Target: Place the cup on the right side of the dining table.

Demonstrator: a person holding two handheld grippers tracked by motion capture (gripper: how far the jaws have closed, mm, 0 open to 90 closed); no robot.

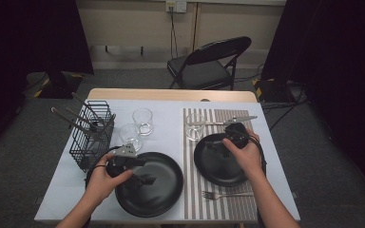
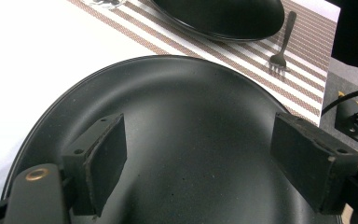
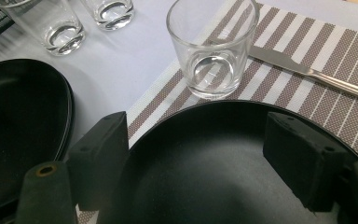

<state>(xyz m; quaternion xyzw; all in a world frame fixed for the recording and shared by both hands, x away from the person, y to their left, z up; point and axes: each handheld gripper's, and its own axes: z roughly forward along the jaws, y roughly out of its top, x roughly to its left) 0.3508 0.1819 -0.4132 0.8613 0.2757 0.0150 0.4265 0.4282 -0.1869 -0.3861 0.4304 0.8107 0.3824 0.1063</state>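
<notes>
Two black plates lie on the table. The larger plate (image 1: 164,187) sits on the white cloth at the front left, and my left gripper (image 1: 140,172) hovers open over its left part. In the left gripper view the left gripper (image 2: 205,161) stands wide open above that large plate (image 2: 191,107), with nothing between the pads. The smaller plate (image 1: 218,166) rests on the striped placemat (image 1: 218,209). My right gripper (image 1: 217,145) is open over its far rim. In the right gripper view the right gripper (image 3: 198,156) spans the smaller plate's (image 3: 205,177) near rim.
One glass (image 1: 196,126) and a knife (image 1: 233,121) lie on the placemat behind the smaller plate, and a fork (image 1: 223,194) in front of it. Two more glasses (image 1: 142,121) (image 1: 129,135) stand mid-table. A black wire basket (image 1: 92,135) with utensils is at the left. A folding chair (image 1: 209,64) stands beyond the table.
</notes>
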